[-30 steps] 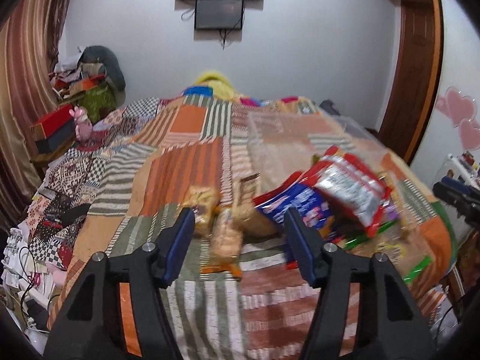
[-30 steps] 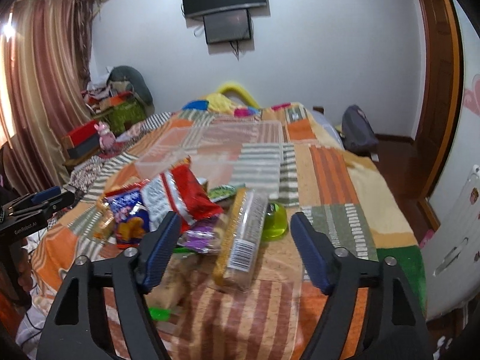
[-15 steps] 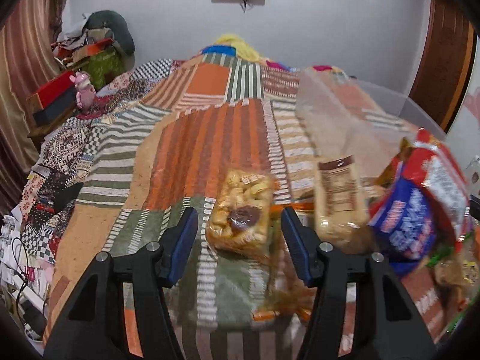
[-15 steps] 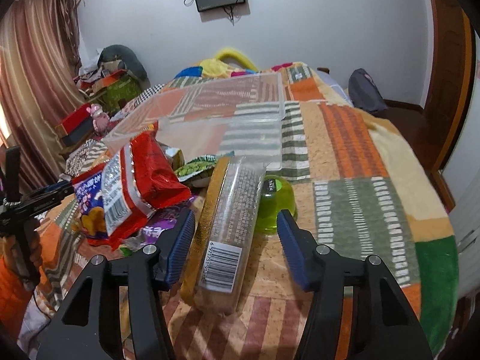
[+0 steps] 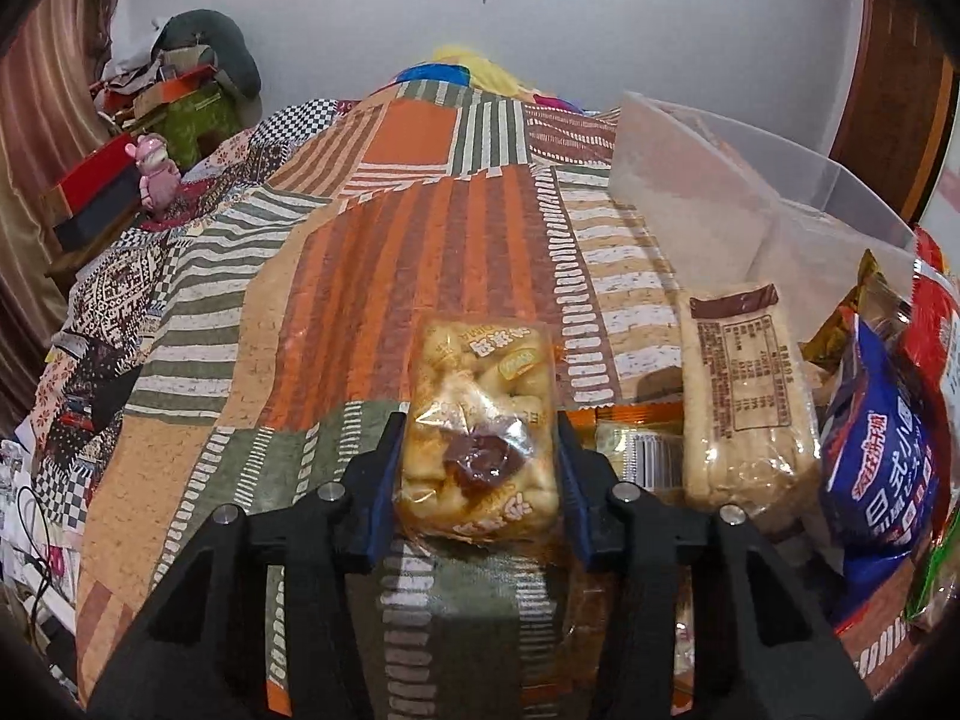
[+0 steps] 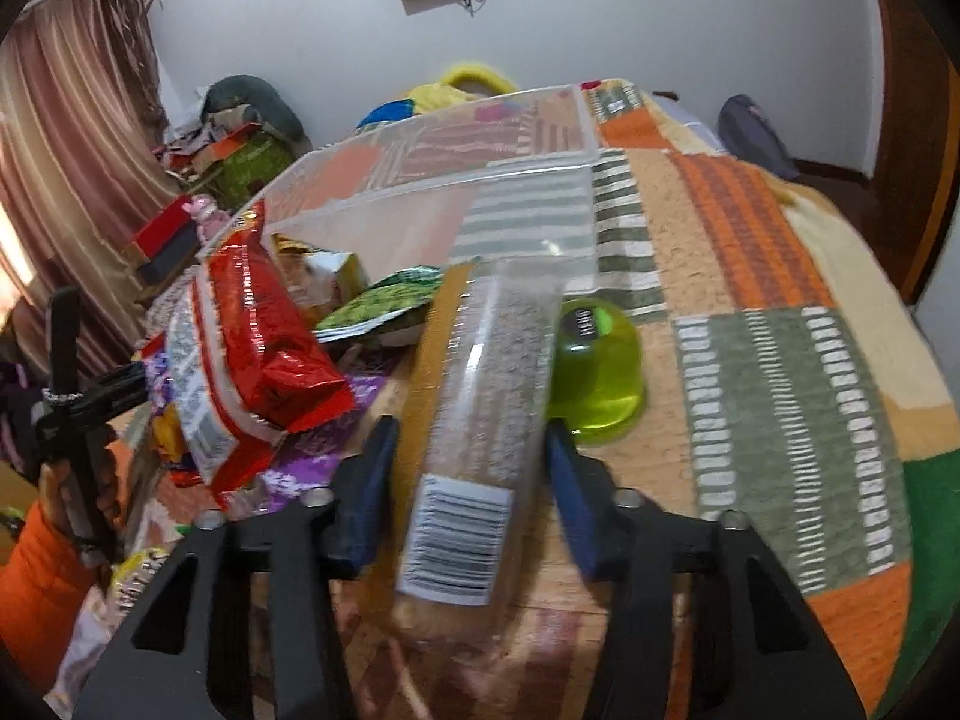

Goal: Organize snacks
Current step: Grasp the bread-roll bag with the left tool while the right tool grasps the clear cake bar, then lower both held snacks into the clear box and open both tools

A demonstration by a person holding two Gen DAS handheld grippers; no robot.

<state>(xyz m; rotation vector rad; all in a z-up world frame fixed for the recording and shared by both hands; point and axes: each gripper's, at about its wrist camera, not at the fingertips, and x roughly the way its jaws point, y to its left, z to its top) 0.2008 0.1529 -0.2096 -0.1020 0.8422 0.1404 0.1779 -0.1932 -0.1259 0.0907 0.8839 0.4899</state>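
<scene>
A clear bin point(image 5: 750, 192) is waiting on the quilt point(image 5: 420, 240). Both hands are picking up: the left gripper point(image 5: 477, 462) is closing on a bun bag point(image 5: 480, 420), pads touching; the right gripper point(image 6: 471, 480) is closing around a cracker sleeve point(image 6: 486, 396), not yet pinched. Next, lifting both binward.

1. We read large white Chinese characters, "日式小", on the blue snack bag point(image 5: 876, 480).
2. We see a printed table on the long cracker pack point(image 5: 747, 384), too small to read.
3. We see a barcode label on the clear biscuit sleeve point(image 6: 480, 420), digits blurred.
</scene>
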